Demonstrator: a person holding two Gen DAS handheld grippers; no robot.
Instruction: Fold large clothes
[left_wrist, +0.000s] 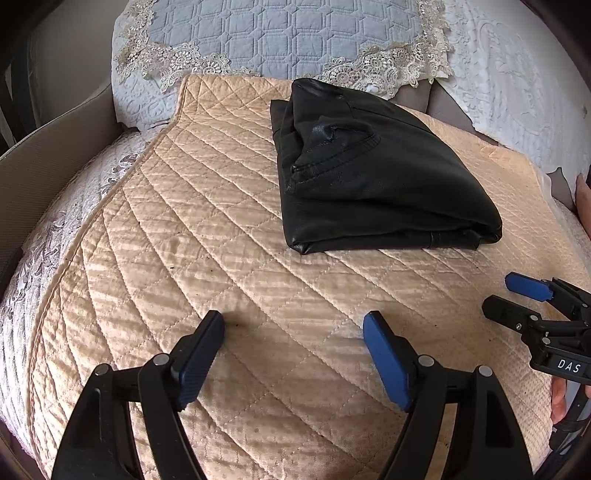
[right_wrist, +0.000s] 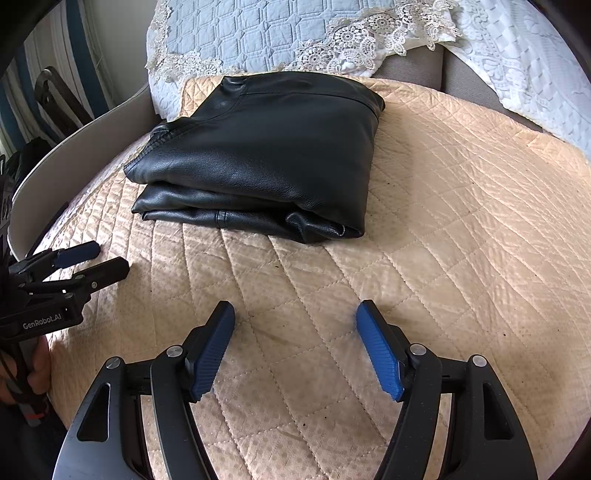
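Observation:
A black leather garment (left_wrist: 373, 177) lies folded into a compact bundle on the beige quilted pad (left_wrist: 184, 240); it also shows in the right wrist view (right_wrist: 266, 155). My left gripper (left_wrist: 293, 325) is open and empty, hovering over the pad short of the bundle's near edge. It also shows at the left edge of the right wrist view (right_wrist: 107, 258). My right gripper (right_wrist: 295, 314) is open and empty, over the pad in front of the bundle. It also appears at the right edge of the left wrist view (left_wrist: 506, 291).
The beige pad (right_wrist: 461, 221) covers a sofa seat. A blue-grey quilted cushion with lace trim (left_wrist: 288, 33) and a white lace cover (left_wrist: 517, 74) lie behind. The sofa's armrest (left_wrist: 48, 155) rises on the left.

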